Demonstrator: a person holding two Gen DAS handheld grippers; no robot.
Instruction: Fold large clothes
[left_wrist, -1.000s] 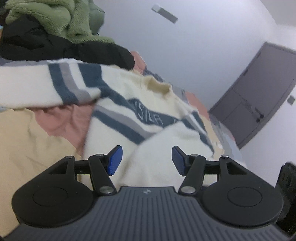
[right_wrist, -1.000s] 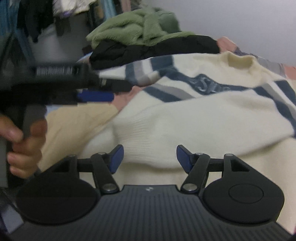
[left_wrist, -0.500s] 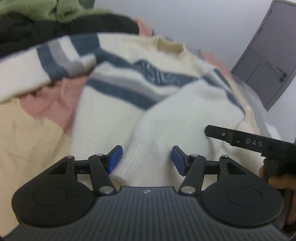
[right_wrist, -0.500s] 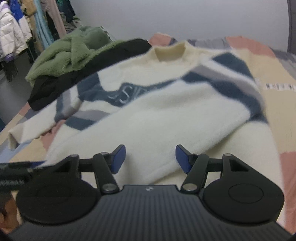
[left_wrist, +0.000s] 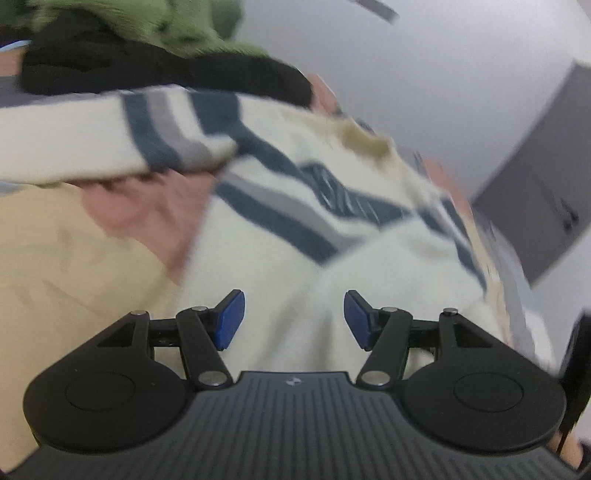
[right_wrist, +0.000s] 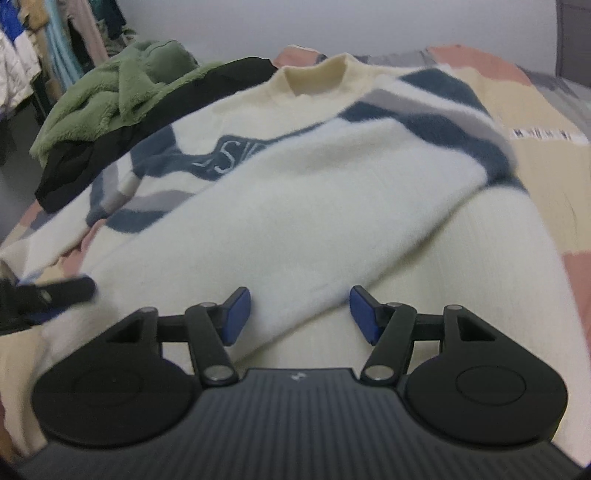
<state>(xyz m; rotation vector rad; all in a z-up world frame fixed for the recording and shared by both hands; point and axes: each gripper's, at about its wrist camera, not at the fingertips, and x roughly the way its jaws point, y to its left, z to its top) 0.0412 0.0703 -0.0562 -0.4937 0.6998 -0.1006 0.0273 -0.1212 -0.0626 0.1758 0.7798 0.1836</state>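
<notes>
A cream knitted sweater (right_wrist: 303, 206) with navy and grey stripes lies face up on the bed, collar at the far end. Its right sleeve is folded across the chest; its left sleeve (left_wrist: 74, 144) stretches out sideways. My right gripper (right_wrist: 299, 314) is open and empty, low over the folded sleeve near the hem. My left gripper (left_wrist: 293, 317) is open and empty over the sweater's lower left part (left_wrist: 280, 266). The left gripper also shows at the left edge of the right wrist view (right_wrist: 48, 295).
A patchwork bedspread (right_wrist: 535, 177) in beige, pink and grey covers the bed. A pile of black clothing (right_wrist: 110, 147) and a green fleece (right_wrist: 110, 96) lies at the far left by the sweater. Hanging clothes (right_wrist: 37, 48) at back left. A grey door (left_wrist: 532, 206) stands to the right.
The left wrist view has swung back left and tilted; the right gripper no longer shows in it. The right gripper has moved a little closer over the folded sleeve. Both stay open.
</notes>
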